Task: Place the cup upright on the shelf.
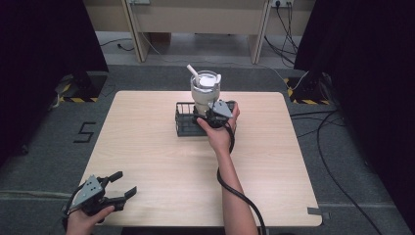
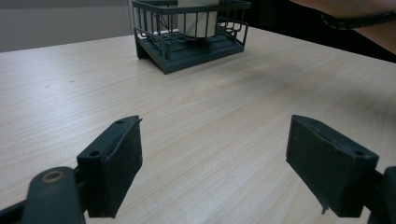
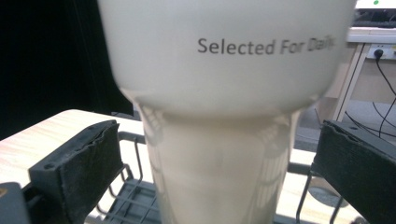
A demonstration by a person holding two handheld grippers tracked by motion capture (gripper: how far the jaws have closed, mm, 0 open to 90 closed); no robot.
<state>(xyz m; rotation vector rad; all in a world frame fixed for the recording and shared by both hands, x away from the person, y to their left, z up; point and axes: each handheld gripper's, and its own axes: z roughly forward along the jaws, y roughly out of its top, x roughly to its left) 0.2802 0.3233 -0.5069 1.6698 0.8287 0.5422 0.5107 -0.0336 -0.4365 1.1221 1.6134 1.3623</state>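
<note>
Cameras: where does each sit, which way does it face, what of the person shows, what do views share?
High view: above the person's side, looking forward and down on the table; both forearms, left gripper, right gripper.
Left gripper view: low near the table's near edge, facing the wire basket; own open jaws.
Right gripper view: at the basket, facing the cream tumbler; own jaws either side, apart from it.
Shared: basket and tumbler in all three.

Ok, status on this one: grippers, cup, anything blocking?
Right gripper open, straddling white tumbler. Tumbler upright in wire basket. Left gripper open, idle. Nothing blocking.
</note>
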